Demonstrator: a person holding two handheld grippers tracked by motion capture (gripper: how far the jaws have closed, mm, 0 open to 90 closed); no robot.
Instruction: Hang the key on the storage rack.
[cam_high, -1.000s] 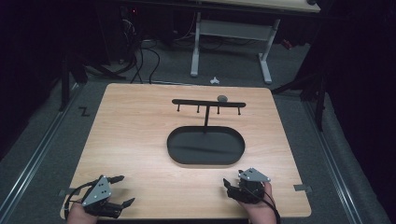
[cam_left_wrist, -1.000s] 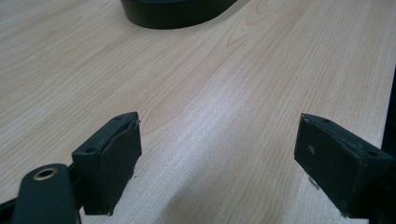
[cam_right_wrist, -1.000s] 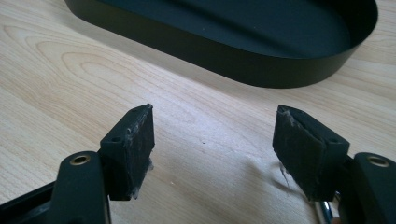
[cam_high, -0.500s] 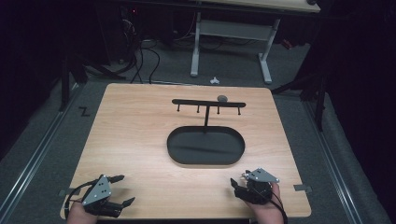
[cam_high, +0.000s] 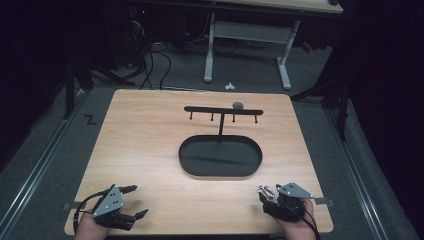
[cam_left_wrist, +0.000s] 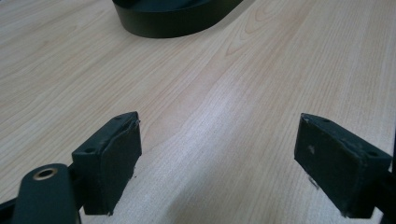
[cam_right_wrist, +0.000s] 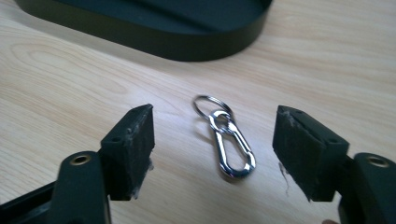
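Carabiner (cam_right_wrist: 232, 148), shiny steel with round keyring toward the black oval tray (cam_right_wrist: 187, 44), lies lengthwise between the right gripper's (cam_right_wrist: 212, 154) wide-open, empty jaws; left gripper (cam_left_wrist: 219, 163) likewise gapes empty

A wooden table (cam_high: 150, 150) carries a black oval tray (cam_high: 220, 156) near its middle — a thin post rises from the tray's far rim to a black bar with short pegs (cam_high: 223, 110). A small grey lump (cam_high: 238, 105) rests on the bar. Beyond the table — a white-legged desk (cam_high: 247, 45), dark cables (cam_high: 150, 60) on grey carpet.
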